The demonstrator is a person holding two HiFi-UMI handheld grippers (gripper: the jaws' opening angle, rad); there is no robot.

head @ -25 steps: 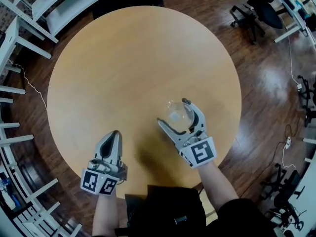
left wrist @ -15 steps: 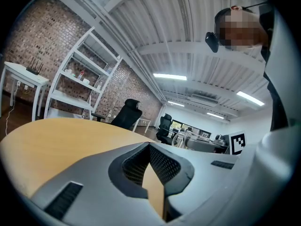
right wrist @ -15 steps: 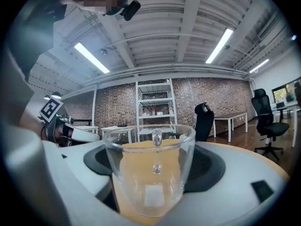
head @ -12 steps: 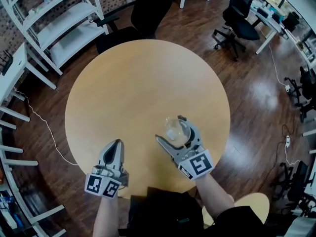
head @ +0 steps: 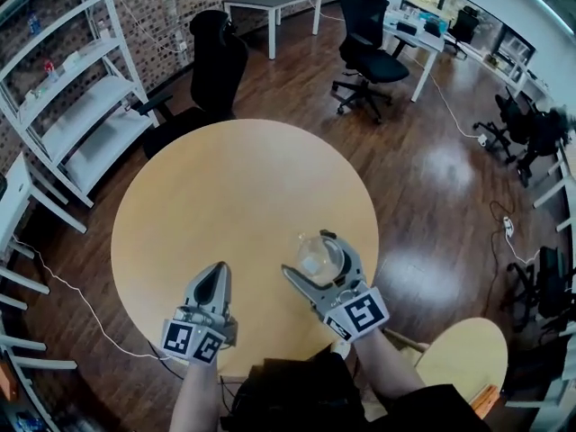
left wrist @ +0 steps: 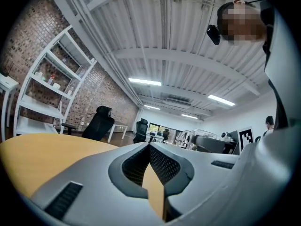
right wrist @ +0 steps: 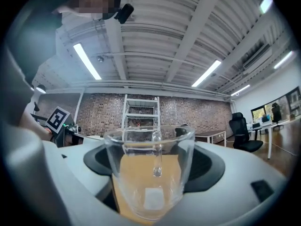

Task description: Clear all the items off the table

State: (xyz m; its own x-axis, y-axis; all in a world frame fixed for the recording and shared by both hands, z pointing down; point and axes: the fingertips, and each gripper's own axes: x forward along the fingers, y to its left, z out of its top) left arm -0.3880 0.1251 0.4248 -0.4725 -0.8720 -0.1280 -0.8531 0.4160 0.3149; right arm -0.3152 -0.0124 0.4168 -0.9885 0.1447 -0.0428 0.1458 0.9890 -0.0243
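A clear glass cup (head: 313, 255) stands between the jaws of my right gripper (head: 308, 253) over the near right part of the round wooden table (head: 225, 178). In the right gripper view the glass cup (right wrist: 150, 182) fills the gap, and the right gripper (right wrist: 150, 163) is shut on its sides. My left gripper (head: 218, 271) hovers at the near edge, left of the cup, shut and holding nothing. In the left gripper view the left gripper (left wrist: 149, 149) shows its jaws meeting over the tabletop (left wrist: 42, 154).
A white shelf unit (head: 76, 106) stands at the far left. Black office chairs (head: 216, 61) stand behind the table, with desks further back. A smaller round wooden top (head: 463, 354) sits low at the near right. Dark wood floor surrounds the table.
The head view has swung up and shows more of the room beyond the table. Both grippers keep their poses, and the right one still holds the glass cup.
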